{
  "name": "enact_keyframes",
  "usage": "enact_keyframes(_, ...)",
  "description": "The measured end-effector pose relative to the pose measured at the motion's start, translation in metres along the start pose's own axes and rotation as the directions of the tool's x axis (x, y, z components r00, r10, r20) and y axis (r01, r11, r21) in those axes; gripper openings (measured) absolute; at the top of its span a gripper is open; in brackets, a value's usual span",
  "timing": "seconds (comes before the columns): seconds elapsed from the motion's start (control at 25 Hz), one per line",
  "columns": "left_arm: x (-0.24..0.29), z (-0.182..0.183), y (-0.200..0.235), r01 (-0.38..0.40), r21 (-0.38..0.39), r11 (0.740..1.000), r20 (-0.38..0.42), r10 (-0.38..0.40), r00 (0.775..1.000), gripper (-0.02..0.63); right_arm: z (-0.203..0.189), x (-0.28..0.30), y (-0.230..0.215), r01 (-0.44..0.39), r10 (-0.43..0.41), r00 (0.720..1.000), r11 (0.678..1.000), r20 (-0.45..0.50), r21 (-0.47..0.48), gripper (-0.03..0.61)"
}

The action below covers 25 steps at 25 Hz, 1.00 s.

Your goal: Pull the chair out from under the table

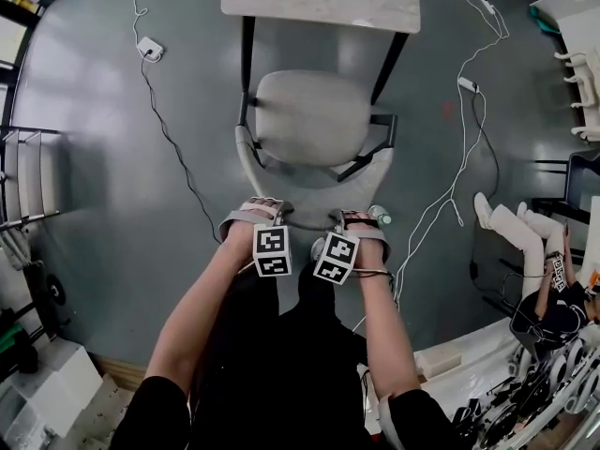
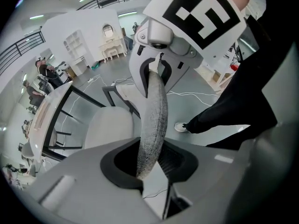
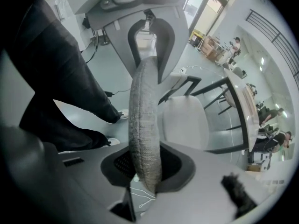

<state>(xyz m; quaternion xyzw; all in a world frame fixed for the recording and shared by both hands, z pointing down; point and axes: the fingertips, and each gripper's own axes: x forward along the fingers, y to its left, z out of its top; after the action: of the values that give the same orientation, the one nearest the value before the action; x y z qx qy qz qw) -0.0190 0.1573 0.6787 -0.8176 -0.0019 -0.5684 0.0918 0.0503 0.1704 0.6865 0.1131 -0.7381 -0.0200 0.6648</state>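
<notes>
We judge the pull to be well along, if not finished. In the head view the bench (image 1: 323, 7) sits at the top of the frame and the chair (image 1: 314, 120) stands on the grey floor (image 1: 112, 204) on our side of it. The whole padded seat (image 1: 309, 111) shows in front of the bench edge, though it is still between the bench's black legs. Whether the front chair legs are clear too we cannot tell. What looks left is a little more travel towards us, if any, and then letting go.

The chair's backrest (image 1: 305, 216) is the part nearest us, and both tools are on its top rim, close together. The left gripper (image 1: 251, 216) is partly closed, clamped over the grey fabric edge, which runs down between its jaws in the left gripper view. The right gripper (image 1: 364, 225) grips the same rim just beside it. Its jaws are closed a little tighter on the fabric, which fills the gap between them in the right gripper view.
</notes>
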Motion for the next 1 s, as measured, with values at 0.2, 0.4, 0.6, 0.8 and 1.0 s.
enact_keyframes(0.2, 0.000, 0.005, -0.016, 0.003, -0.024, 1.000, 0.003, -0.003, 1.000, 0.095, -0.006, -0.002, 0.013, -0.012, 0.012, 1.000, 1.000, 0.001, -0.029, 0.086)
enact_keyframes(0.4, 0.000, 0.009, -0.028, 0.000, -0.052, 0.999, 0.003, 0.000, 1.000, 0.095, -0.010, -0.003, 0.021, -0.018, 0.018, 1.000, 0.998, -0.001, -0.053, 0.086)
enact_keyframes(0.6, 0.000, 0.010, -0.035, -0.008, -0.067, 0.998, 0.004, 0.008, 1.000, 0.095, -0.011, -0.005, 0.027, -0.022, 0.022, 1.000, 0.998, -0.004, -0.065, 0.086)
enact_keyframes(0.8, -0.001, 0.009, -0.039, -0.005, -0.068, 0.998, -0.002, 0.005, 1.000, 0.097, -0.010, -0.005, 0.033, -0.025, 0.025, 1.000, 0.998, -0.001, -0.064, 0.084)
enact_keyframes(1.0, -0.003, 0.008, -0.044, -0.005, -0.066, 0.998, 0.002, 0.005, 1.000, 0.097, -0.008, -0.007, 0.038, -0.028, 0.028, 1.000, 0.998, -0.004, -0.059, 0.084)
